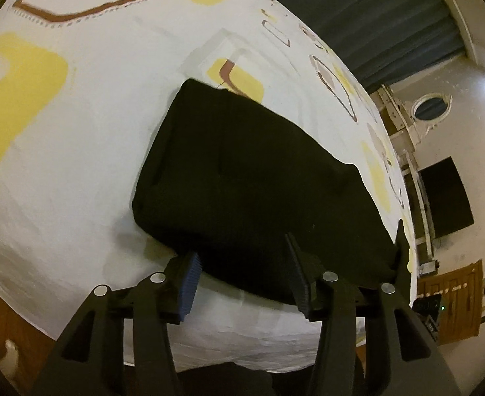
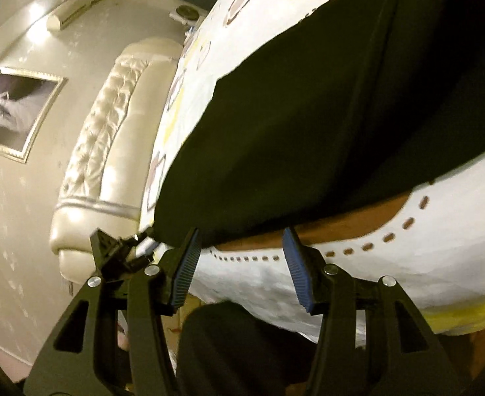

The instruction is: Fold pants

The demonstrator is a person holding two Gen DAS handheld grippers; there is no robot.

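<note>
Surface: bed sheet point(image 1: 87, 132), white with yellow and brown rounded squares, fills most of the left wrist view; wooden floor shows at lower left of that frame.
Background, left wrist view: blue curtain point(image 1: 357, 10) at upper right; dark screen point(image 1: 446, 198) and wooden cabinet point(image 1: 453, 300) at the right edge.
Background, right wrist view: tufted cream headboard point(image 2: 110, 125) left of centre; framed picture point(image 2: 15, 112) on the wall at far left.
Pants point(image 1: 245, 184): black, folded to a compact rectangular bundle, lying flat on the sheet at frame centre. In the right wrist view they point(image 2: 324, 115) fill the centre and upper right.
Left gripper point(image 1: 244, 283): your jaws stand wide apart at the bundle's near edge, at lower centre. Blue pads bare; nothing held. Whether the pad tips touch the cloth, you cannot tell from this view.
Right gripper point(image 2: 242, 264): jaws wide apart, holding nothing, just below the bundle's near edge, over the sheet's dotted brown border. Its tip point(image 1: 402, 250) shows at the bundle's lower right corner in the left wrist view.
</note>
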